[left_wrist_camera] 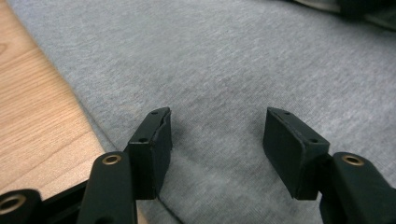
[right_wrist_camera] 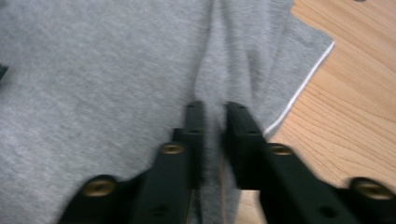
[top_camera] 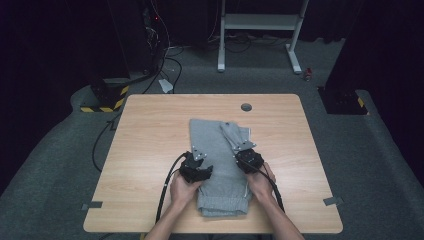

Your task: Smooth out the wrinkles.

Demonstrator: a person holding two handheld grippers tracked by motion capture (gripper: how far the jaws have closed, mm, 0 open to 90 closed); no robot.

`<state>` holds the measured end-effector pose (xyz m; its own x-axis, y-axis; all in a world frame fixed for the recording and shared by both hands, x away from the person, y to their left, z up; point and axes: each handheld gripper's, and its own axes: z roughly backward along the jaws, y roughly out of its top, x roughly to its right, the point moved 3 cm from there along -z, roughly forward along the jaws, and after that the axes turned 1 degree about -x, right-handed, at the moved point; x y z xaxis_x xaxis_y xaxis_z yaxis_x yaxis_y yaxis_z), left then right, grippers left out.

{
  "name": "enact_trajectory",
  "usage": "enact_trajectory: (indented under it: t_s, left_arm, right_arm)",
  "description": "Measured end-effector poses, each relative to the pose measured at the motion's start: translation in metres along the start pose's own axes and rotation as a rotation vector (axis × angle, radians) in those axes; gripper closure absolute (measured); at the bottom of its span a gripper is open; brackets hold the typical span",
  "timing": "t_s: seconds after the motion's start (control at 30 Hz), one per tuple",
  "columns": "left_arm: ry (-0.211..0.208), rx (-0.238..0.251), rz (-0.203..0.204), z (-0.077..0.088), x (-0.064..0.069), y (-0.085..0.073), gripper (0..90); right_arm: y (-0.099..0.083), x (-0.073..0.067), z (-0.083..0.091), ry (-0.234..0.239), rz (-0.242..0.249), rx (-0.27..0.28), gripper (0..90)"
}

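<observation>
Where pinched — grey garment (right_wrist_camera: 116, 93) between right tool (right_wrist_camera: 215, 121)

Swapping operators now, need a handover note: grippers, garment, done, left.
Left gripper: open, jaws apart over flat cloth near the garment's edge, nothing between them.
Right gripper: shut on a raised fold of the grey garment.
Garment: lies lengthwise mid-table, cuffed end toward the person, a flap turned over at the far right corner.
Done: it already looks folded narrow, right side gripped.
Left: probably grip with the left and finish the fold.
</observation>
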<state>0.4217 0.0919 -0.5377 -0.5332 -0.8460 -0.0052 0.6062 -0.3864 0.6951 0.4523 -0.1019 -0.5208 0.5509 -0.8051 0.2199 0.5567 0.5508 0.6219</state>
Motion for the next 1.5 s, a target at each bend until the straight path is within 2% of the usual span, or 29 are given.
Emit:
enact_trajectory:
  t_s: [0.07, 0.2, 0.23, 0.3, 0.33, 0.37, 0.4, 0.43, 0.5, 0.57, 0.67, 0.77, 0.83, 0.9, 1.0, 1.07, 1.1, 1.2, 1.27, 1.33, 1.4, 1.47, 1.5]
  left_arm:
    - [-0.005, 0.007, 0.006, 0.0, 0.0, -0.001, 41.8]
    - [-0.002, 0.047, 0.011, 0.0, 0.0, -0.006, 42.2]
    - [-0.003, 0.051, 0.014, 0.001, 0.0, -0.006, 42.5]
    - [-0.005, 0.055, 0.016, 0.001, 0.0, -0.007, 42.9]
    - [-0.006, 0.055, 0.015, 0.001, 0.0, -0.007, 43.0]
    - [-0.006, 0.053, 0.014, 0.0, 0.0, -0.006, 43.1]
    - [-0.005, 0.047, 0.013, 0.0, 0.001, -0.005, 43.2]
    - [-0.007, 0.031, 0.007, 0.001, 0.001, -0.004, 43.4]
    - [-0.007, 0.016, -0.004, 0.001, 0.001, 0.001, 43.9]
    - [0.007, 0.034, -0.025, 0.001, 0.002, 0.006, 44.4]
    - [0.01, 0.013, -0.032, -0.004, 0.001, 0.009, 44.5]
    - [-0.004, 0.007, -0.015, -0.007, -0.001, 0.008, 45.5]
    - [-0.02, 0.013, -0.001, -0.005, -0.002, 0.005, 47.0]
    - [-0.028, 0.019, 0.005, -0.002, -0.001, 0.001, 48.4]
    - [-0.055, 0.003, -0.019, 0.008, 0.006, -0.008, 49.8]
    - [-0.067, -0.013, -0.02, 0.013, 0.009, -0.009, 51.2]
    - [-0.065, -0.004, -0.03, 0.015, 0.009, -0.008, 51.7]
    - [-0.045, 0.041, -0.011, 0.016, 0.005, 0.0, 50.7]
    - [-0.026, 0.052, -0.006, 0.013, 0.001, 0.006, 47.9]
    - [-0.012, 0.04, 0.002, 0.009, -0.003, 0.01, 46.0]
    - [-0.011, 0.036, 0.009, 0.006, -0.006, 0.013, 44.5]
    - [-0.01, 0.046, 0.022, 0.005, -0.009, 0.016, 44.2]
    - [-0.01, 0.039, 0.023, 0.004, -0.011, 0.017, 44.1]
  right_arm:
    - [0.0, 0.008, 0.003, 0.011, -0.024, 0.013, 85.1]
    - [-0.005, 0.027, 0.016, 0.015, -0.08, 0.051, 86.3]
    - [-0.008, 0.034, 0.018, 0.024, -0.113, 0.057, 86.2]
    - [-0.017, 0.045, 0.014, 0.046, -0.173, 0.035, 85.5]
    - [-0.021, 0.047, 0.01, 0.045, -0.177, 0.011, 84.3]
    - [-0.024, 0.047, 0.007, 0.041, -0.17, -0.011, 82.3]
    - [-0.028, 0.047, 0.005, 0.014, -0.152, -0.032, 78.6]
    - [-0.03, 0.046, 0.005, -0.008, -0.139, -0.031, 73.5]
    - [-0.031, 0.044, 0.012, -0.017, -0.154, -0.005, 70.5]
    - [-0.028, 0.04, 0.019, -0.029, -0.121, 0.037, 70.6]
    - [-0.023, 0.032, 0.025, 0.0, -0.1, 0.082, 71.0]
    - [-0.024, 0.025, 0.018, 0.026, -0.082, 0.05, 71.2]
    - [-0.03, 0.026, 0.01, 0.041, -0.101, 0.016, 72.5]
    - [-0.036, 0.03, 0.009, 0.068, -0.134, 0.015, 77.2]
    - [-0.043, 0.028, 0.015, 0.11, -0.121, 0.008, 82.3]
    - [-0.044, 0.025, 0.02, 0.119, -0.091, 0.006, 82.8]
    - [-0.044, 0.024, 0.022, 0.121, -0.087, 0.011, 82.6]
    - [-0.036, 0.024, 0.029, 0.114, -0.097, 0.054, 77.0]
    - [-0.025, 0.026, 0.026, 0.089, -0.101, 0.071, 71.6]
    - [-0.016, 0.029, 0.02, 0.054, -0.118, 0.066, 65.4]
    - [-0.009, 0.034, 0.011, 0.034, -0.154, 0.052, 60.7]
    - [-0.006, 0.036, 0.001, 0.034, -0.172, 0.026, 59.4]
    - [-0.005, 0.037, -0.004, 0.036, -0.167, 0.007, 63.1]
